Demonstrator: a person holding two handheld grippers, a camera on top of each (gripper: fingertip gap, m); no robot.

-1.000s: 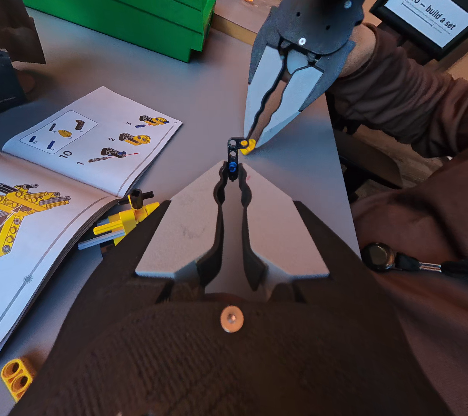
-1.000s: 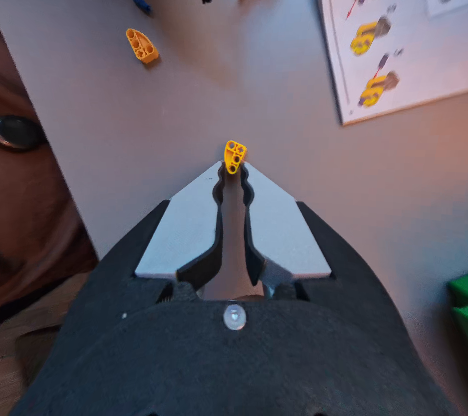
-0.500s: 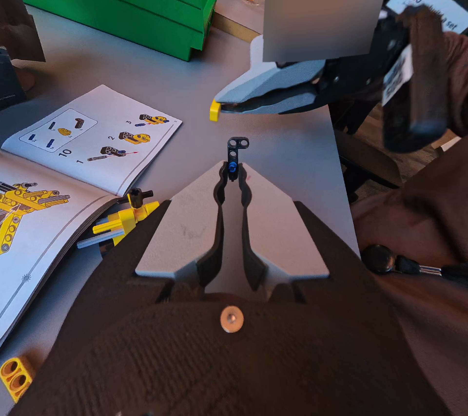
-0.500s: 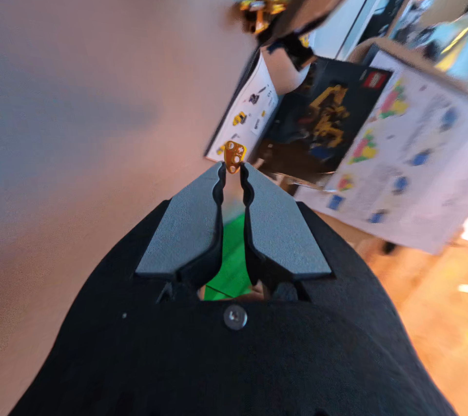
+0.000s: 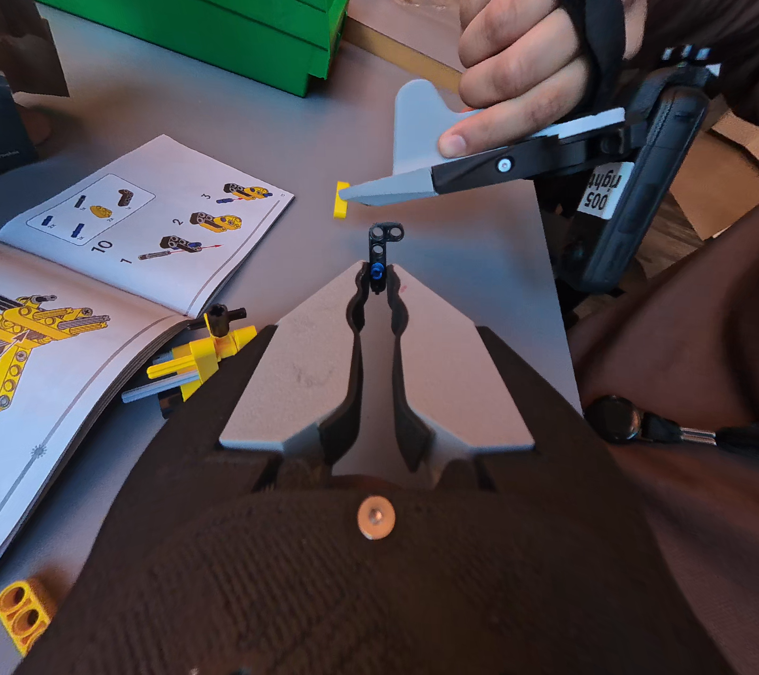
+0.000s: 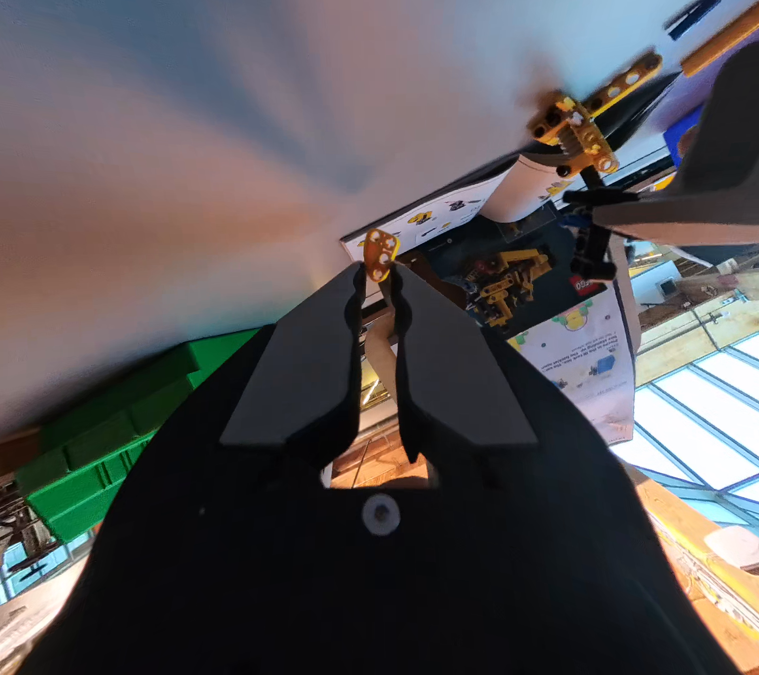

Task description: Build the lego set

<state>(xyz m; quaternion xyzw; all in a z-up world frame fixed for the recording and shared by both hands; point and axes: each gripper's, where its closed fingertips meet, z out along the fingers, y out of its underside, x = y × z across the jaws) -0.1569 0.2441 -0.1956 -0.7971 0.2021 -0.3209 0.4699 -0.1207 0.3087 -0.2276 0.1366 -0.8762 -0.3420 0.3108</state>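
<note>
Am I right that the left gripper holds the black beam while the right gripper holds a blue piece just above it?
Not quite: the piece in the right gripper is yellow, not blue, as both wrist views show. The left gripper does hold the black beam, just below it.

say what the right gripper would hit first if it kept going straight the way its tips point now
Probably the open instruction booklet. In the left wrist view, the right gripper, shut on a yellow piece, points sideways across the grey table toward the booklet. It passes beyond the black piece. Height is unclear, so it may pass over.
</note>
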